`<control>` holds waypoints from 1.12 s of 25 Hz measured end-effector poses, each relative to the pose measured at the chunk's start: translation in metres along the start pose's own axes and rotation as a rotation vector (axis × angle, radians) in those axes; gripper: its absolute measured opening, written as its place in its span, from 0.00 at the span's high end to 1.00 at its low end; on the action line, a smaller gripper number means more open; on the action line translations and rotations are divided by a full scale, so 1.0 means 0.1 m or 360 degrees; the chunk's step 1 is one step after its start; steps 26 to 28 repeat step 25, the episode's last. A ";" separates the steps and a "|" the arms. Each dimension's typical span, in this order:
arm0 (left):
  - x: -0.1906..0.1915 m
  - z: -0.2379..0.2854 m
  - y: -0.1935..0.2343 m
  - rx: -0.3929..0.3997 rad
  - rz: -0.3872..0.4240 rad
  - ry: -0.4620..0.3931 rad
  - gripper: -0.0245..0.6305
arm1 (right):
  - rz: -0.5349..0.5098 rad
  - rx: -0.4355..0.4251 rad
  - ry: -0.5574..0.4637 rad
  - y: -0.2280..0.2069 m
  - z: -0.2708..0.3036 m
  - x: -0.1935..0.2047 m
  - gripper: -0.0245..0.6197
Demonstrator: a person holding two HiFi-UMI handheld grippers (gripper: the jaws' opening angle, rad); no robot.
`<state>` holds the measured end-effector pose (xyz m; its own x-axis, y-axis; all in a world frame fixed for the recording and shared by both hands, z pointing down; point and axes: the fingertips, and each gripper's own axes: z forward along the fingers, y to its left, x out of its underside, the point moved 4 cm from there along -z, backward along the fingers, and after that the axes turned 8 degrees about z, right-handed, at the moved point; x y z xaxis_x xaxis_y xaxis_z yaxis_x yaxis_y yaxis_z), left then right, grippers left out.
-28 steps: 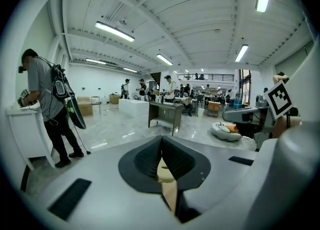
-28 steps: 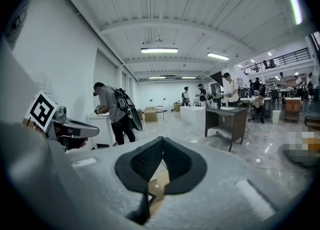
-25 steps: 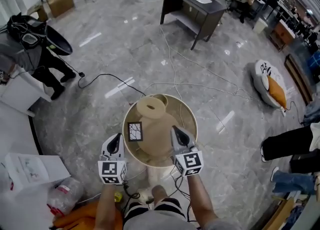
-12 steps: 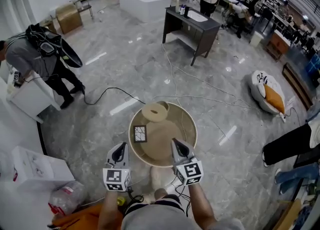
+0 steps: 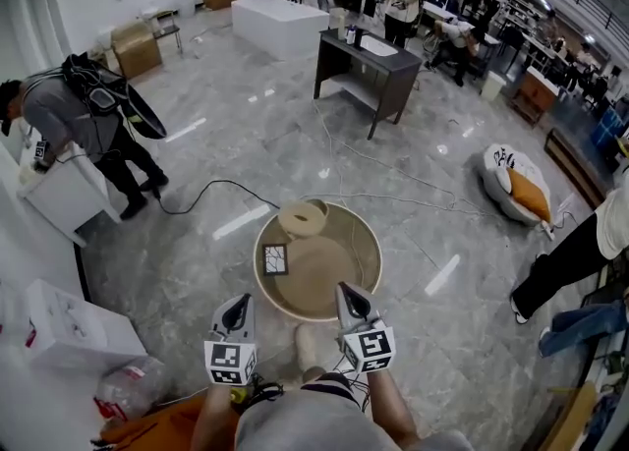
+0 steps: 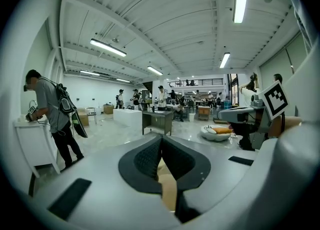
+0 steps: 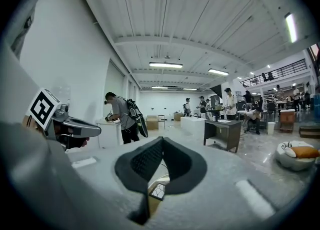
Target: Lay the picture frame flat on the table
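The round beige table [image 5: 369, 243] stands right in front of me. A small dark picture frame [image 5: 275, 259] with a white cracked-line picture sits near its left rim; whether it stands or lies I cannot tell from above. A beige ring-shaped piece [image 5: 302, 217] rests at the far rim. My left gripper [image 5: 240, 304] and right gripper [image 5: 347, 293] hover side by side just short of the near rim, both shut and empty. Below the right gripper [image 7: 163, 141] the frame [image 7: 158, 190] shows. The left gripper [image 6: 161, 139] has only beige tabletop under it.
A person with a backpack [image 5: 88, 110] bends over a white stand at the left. Cables [image 5: 211, 189] run across the grey floor. A dark desk [image 5: 369, 56] stands beyond, a floor cushion [image 5: 516, 184] and someone's legs [image 5: 565, 267] at the right, a white box [image 5: 54, 326] near left.
The head view has pulled back and up, so the table looks smaller and farther. Both grippers, formerly over the near rim, now sit short of it. The frame has not moved.
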<state>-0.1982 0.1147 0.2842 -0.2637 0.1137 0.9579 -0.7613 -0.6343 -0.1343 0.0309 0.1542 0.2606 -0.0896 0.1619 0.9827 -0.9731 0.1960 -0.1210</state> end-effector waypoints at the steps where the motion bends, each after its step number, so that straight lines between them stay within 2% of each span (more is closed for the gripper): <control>1: 0.08 0.00 0.04 0.0006 -0.0008 -0.0005 0.93 | -0.0016 0.0008 0.0002 0.05 0.03 0.07 0.96; 4: 0.25 0.03 0.14 0.0022 -0.0016 -0.0013 0.93 | -0.0043 0.0027 0.0004 0.15 0.08 0.20 0.96; 11: -0.04 0.06 -0.01 0.0025 0.0008 -0.0019 0.93 | -0.0028 0.0038 0.0003 -0.01 -0.06 0.01 0.96; 28: -0.10 0.06 -0.11 0.0032 0.0018 -0.0029 0.93 | -0.0020 0.0050 0.0010 -0.07 -0.16 -0.01 0.96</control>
